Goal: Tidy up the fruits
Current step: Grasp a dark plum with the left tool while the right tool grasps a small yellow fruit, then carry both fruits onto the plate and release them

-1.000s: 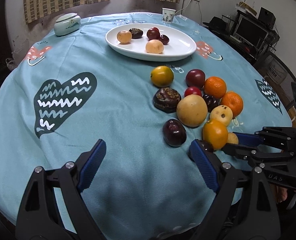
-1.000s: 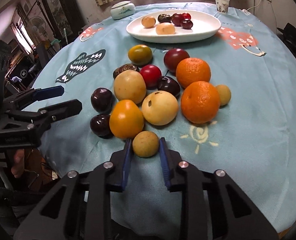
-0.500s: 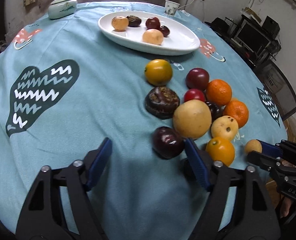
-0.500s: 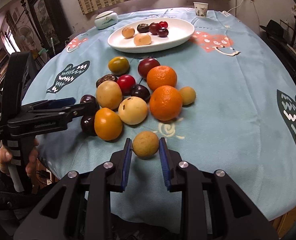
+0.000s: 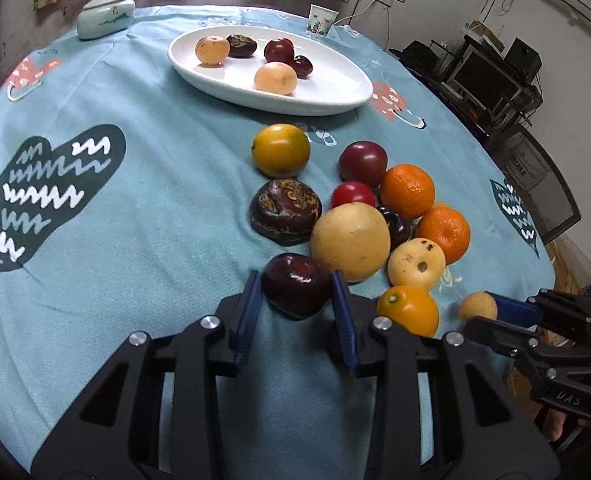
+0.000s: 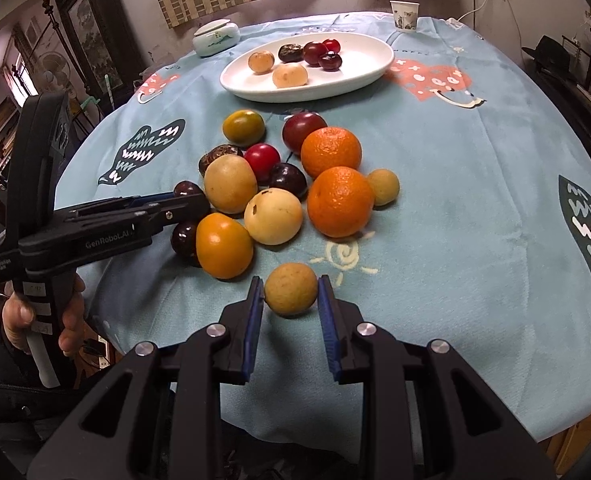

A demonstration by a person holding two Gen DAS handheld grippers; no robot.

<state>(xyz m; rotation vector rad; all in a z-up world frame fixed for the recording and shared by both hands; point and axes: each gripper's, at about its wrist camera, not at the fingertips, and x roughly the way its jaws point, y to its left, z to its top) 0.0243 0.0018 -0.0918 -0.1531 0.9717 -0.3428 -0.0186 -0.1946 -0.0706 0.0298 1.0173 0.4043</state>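
Left gripper: its jaws had just been closing, and the blue pads sat tight on both sides of a dark plum. The plum was at the near edge of the fruit pile.
Right gripper: it was squeezed shut on a small tan fruit, round like a ball, a bit near of the pile.
Fruit pile: the loose fruit sat close together in the middle of the table. A big yellow pear touched the dark plum on its far right side. An orange-yellow fruit lay just to the right of the left gripper. Two tangerines sat further right.
White plate: long and oval, on the far side of the table. It already had five fruits in it.
Tablecloth: soft blue cloth with dark leaf pictures.
What could go wrong: the plum looked smooth and shiny, so it could slip out when lifted. Lifting it could bump the big pear, and round fruit rolls easily, maybe off the near edge. A hard squeeze could bruise the soft plum.
How things looked: the plum was glossy, the tangerines were bumpy, and the tan fruit was dull and speckled. The plate was hard and shiny.
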